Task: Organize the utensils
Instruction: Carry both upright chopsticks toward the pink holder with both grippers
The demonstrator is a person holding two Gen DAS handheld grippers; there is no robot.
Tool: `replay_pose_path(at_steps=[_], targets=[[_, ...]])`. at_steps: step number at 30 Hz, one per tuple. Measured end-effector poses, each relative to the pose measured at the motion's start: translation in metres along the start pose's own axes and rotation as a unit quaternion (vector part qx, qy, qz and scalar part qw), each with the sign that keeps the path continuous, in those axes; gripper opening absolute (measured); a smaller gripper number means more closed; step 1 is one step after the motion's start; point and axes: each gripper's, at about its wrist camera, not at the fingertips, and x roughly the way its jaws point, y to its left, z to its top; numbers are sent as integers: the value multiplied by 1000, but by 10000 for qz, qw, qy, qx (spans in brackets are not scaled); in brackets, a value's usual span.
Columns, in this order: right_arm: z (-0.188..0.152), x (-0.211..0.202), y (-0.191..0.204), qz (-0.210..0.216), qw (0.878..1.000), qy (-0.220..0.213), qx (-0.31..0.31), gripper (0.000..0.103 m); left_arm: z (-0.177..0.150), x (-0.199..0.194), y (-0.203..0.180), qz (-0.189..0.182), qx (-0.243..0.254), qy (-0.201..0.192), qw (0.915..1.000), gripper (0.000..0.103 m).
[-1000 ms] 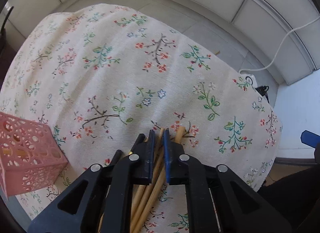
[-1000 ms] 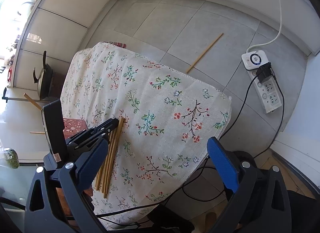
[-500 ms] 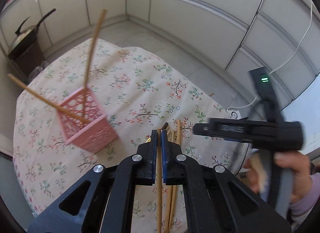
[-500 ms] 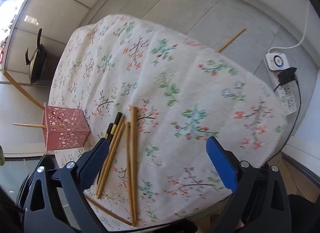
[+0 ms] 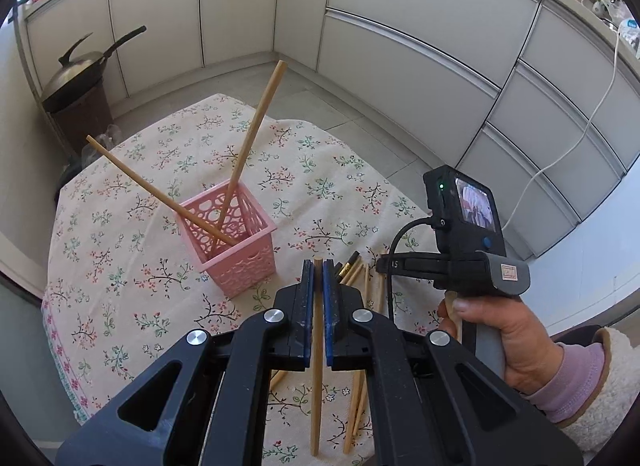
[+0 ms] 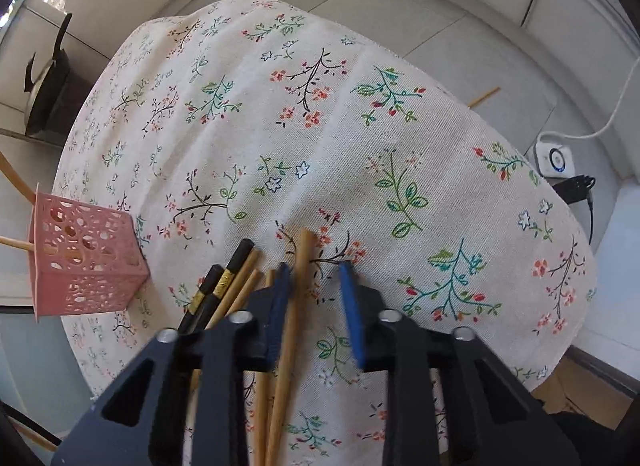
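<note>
Left tongs (image 5: 317, 278) are clenched on one chopstick (image 5: 317, 366), lifted near the pink basket (image 5: 232, 242) so it can drop in with the two already standing there. Right tongs (image 6: 316, 278) are closing around another stick (image 6: 298, 286) from the pile (image 6: 236, 286) lying on the bench (image 6: 360, 145), not pinched yet.

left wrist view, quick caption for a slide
Left gripper clamps one wooden chopstick near a pink basket holding two.
</note>
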Motion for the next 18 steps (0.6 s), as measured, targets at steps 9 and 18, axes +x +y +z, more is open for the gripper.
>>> replay_pose_path(at_steps=[9, 18], targets=[[1, -45, -16, 1313, 9899, -490, 235, 7, 0, -22, 4, 6, -175, -306, 9994, 4], [-38, -158, 0, 1894, 9645, -1612, -885, 7, -13, -76, 9, 14, -510, -941, 9943, 4]])
